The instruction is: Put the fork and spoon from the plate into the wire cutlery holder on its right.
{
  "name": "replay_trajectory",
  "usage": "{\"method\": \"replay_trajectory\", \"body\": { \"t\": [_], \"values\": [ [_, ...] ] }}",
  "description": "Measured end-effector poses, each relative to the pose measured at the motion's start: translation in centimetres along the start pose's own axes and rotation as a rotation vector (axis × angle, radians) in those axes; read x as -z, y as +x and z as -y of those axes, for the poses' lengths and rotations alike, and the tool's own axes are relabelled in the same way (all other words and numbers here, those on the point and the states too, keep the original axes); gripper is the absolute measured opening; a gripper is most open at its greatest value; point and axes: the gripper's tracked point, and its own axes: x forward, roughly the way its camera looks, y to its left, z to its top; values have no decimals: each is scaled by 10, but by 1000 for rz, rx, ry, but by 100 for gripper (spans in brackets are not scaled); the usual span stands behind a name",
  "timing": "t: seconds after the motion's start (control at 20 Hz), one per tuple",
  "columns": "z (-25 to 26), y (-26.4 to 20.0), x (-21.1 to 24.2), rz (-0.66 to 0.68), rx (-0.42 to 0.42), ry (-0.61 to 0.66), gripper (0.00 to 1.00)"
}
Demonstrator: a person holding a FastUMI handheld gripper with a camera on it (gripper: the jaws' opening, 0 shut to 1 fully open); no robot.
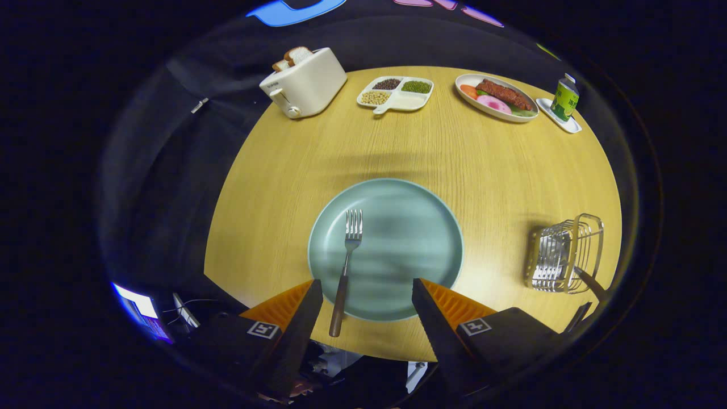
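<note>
The gripper (367, 295) hovers with fingers apart, holding nothing, above the near rim of the plate (409, 227). The fork (345, 267) lies on the plate's left side, handle overhanging toward the fingers. A dark handle already protrudes from the wire cutlery holder (565, 253), apparently the spoon's, so the fork step is in hand: descend, centre on the handle, close.

The gripper (366, 295) fingers are standing spread with nothing between them, their rear parts running out of sight at the bottom. The fork (345, 267) handle's end is lying just beside the left finger, unhidden. Inside the wire cutlery holder (565, 253), a dark handle is sticking out, but the wires are blurring what it belongs to. The can (565, 99) label is showing too small to make out.
</note>
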Motion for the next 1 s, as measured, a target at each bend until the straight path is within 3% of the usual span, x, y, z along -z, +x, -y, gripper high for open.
{"method": "replay_trajectory", "body": {
  "t": [0.25,0.4,0.7,0.8,1.0],
  "values": [
    [4,42,20,-78,52,-6,99],
    [3,52,24,-115,58,26,99],
    [3,63,33,-164,86,-32,98],
    [6,65,39,-201,94,-22,89],
    [7,69,40,-234,64,-30,37]
  ]
}}
